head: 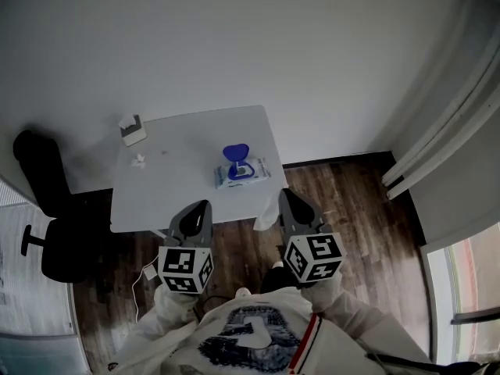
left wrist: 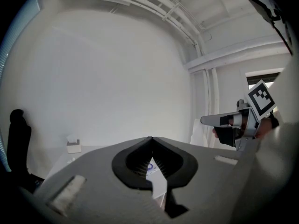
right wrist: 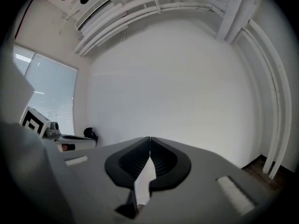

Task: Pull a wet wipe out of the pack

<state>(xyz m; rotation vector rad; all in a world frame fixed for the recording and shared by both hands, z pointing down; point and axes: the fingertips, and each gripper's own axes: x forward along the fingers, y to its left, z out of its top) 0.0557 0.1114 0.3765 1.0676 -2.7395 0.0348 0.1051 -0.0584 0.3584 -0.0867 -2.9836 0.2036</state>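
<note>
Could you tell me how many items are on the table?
3: wipe pack toward the right edge, small box at the far-left corner, white scrap beside it. None seems hidden.

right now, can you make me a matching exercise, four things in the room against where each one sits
Things: 1 pack; 2 box; 3 chair; 4 white scrap.
Places: A far left corner of the table; B on the floor, left of the table; C right side of the table, blue lid up; D on the table, just nearer than the box.
Pairs: 1-C, 2-A, 3-B, 4-D.
</note>
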